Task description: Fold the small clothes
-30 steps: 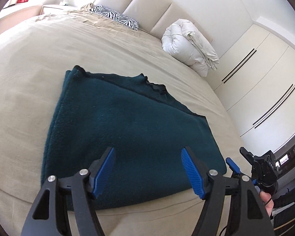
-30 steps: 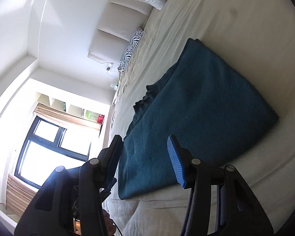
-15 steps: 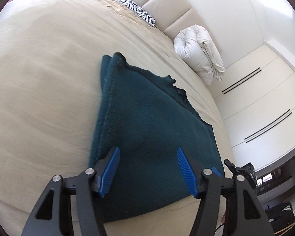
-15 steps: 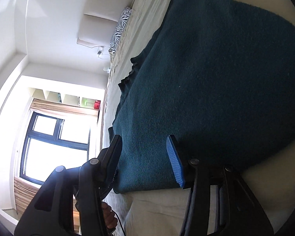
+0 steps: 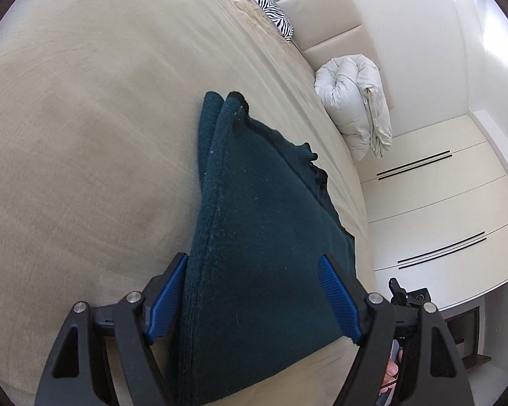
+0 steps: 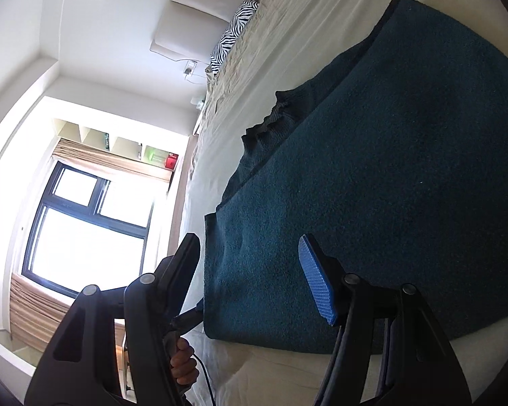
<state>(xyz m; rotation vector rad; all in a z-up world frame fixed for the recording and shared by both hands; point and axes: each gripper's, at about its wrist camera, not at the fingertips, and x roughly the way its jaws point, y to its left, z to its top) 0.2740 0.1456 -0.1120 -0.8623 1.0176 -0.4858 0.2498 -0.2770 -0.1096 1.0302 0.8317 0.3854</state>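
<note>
Left wrist view: the teal fleece garment [image 5: 260, 237] is seen lying half-folded on the beige bed [image 5: 84, 135], its near edge bracketed by the left gripper [image 5: 254, 297] and right gripper [image 6: 254, 277], both spread apart. Soft, thick, limp cloth is judged; near corners are best pinched.

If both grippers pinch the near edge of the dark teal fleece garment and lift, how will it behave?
The teal fleece garment would probably droop limply: it lies in soft layers on the bed. Its fuzzy pile should resist slipping. Folded layers may slide apart.
</note>
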